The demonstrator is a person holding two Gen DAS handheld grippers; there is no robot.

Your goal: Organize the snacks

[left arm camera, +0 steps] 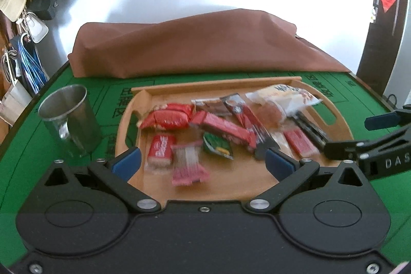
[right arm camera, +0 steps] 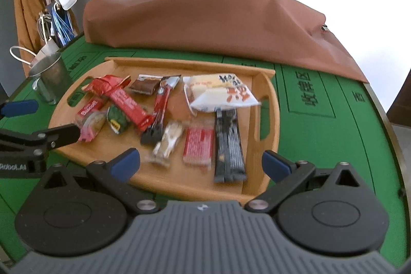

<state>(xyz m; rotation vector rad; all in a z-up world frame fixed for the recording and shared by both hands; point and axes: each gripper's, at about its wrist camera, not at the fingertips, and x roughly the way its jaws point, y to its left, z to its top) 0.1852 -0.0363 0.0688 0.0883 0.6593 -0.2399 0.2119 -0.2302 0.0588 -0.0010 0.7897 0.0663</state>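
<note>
Both the left hand-held gripper (left arm camera: 203,162) and right hand-held gripper (right arm camera: 201,162) gape wide, empty; the blurred, probably crinkly light snack packets (right arm camera: 197,145) on the oval wooden tray (right arm camera: 267,104) look slippery; pinch mid-body.

The left gripper (left arm camera: 203,162) has its jaws wide apart, with nothing between them. The right gripper (right arm camera: 201,162) is beside it, wide apart too, holding nothing.

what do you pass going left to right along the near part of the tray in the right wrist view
pink snack pack → green packet → pale clear-wrapped snack → red and white pack → black stick sachets → tray's right handle slot
</note>
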